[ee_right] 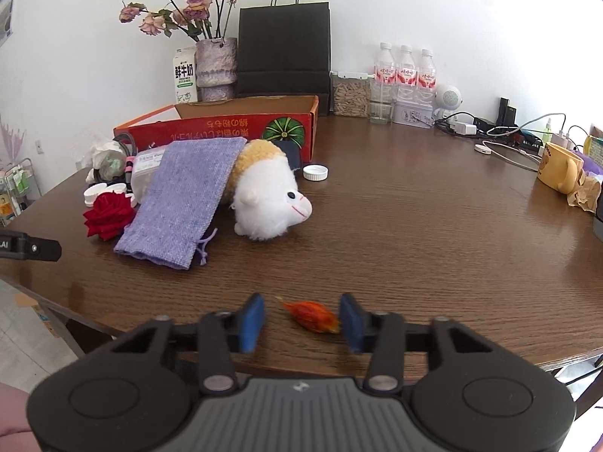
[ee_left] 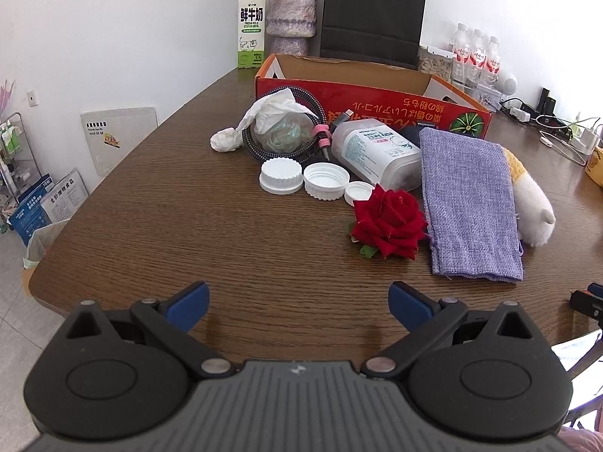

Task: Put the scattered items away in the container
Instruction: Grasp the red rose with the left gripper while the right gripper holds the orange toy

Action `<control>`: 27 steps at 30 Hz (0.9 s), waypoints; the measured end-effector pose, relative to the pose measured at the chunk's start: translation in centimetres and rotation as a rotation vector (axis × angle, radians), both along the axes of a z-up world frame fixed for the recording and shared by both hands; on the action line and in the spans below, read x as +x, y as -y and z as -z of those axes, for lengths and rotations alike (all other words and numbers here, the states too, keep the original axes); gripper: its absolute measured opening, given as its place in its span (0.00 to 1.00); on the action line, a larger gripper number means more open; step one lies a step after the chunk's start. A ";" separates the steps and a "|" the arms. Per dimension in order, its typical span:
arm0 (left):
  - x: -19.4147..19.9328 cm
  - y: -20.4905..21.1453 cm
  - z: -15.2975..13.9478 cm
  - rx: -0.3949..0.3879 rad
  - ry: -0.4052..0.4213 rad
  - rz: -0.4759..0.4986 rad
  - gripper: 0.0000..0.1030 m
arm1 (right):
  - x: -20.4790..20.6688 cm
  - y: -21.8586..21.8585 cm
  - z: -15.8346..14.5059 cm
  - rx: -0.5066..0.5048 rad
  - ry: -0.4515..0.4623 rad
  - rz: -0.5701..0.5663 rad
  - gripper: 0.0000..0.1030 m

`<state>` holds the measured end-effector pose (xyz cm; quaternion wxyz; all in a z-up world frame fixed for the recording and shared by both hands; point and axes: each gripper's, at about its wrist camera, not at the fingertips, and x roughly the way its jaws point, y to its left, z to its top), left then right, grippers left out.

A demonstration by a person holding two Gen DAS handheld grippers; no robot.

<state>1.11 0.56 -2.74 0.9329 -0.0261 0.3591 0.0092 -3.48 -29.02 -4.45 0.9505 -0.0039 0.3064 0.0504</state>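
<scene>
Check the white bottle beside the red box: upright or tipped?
Tipped: the white bottle lies on its side on the table.

- I can see only the plush toy (ee_left: 531, 203) rump; the purple pouch (ee_left: 471, 207) covers the rest.
- The box (ee_right: 226, 128) interior is hidden from my right camera.
- The charging cable (ee_left: 301, 120) runs under tissue (ee_left: 271, 109).

Walls: plain white (ee_right: 414, 7), evenly daylit.
Table: dark wood-grain top (ee_left: 158, 203), rounded edge, fills centre frame.
Floor: pale grey tiles (ee_left: 11, 324), lower left.
Shelving: wire rack (ee_left: 15, 158), far left.
</scene>
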 end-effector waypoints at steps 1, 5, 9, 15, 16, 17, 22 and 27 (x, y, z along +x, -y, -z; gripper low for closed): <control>0.0 0.0 0.0 -0.002 0.003 0.002 1.00 | 0.0 0.1 -0.1 0.008 -0.005 -0.003 0.12; 0.1 0.1 -0.1 -0.008 0.017 0.012 1.00 | 0.0 -0.2 -0.2 0.019 0.000 -0.022 0.11; 0.3 0.7 -0.6 0.002 0.053 0.034 1.00 | 0.7 -1.0 -0.5 0.022 0.027 -0.039 0.11; 1.8 1.7 -1.1 0.003 0.097 0.063 1.00 | 2.3 -2.5 -1.7 0.028 0.089 -0.066 0.11; 2.1 1.9 -1.1 0.003 0.103 0.067 1.00 | 2.6 -2.6 -1.9 0.028 0.098 -0.071 0.11; 2.4 2.1 -1.1 0.005 0.107 0.070 1.00 | 2.9 -2.9 -2.2 0.031 0.108 -0.075 0.11; 3.8 3.5 -0.8 0.036 0.121 0.100 1.00 | 4.2 -3.5 -2.8 0.053 0.130 -0.083 0.11; 4.8 4.7 -0.3 0.054 0.130 0.132 0.96 | 5.0 -4.1 -3.1 0.057 0.148 -0.096 0.11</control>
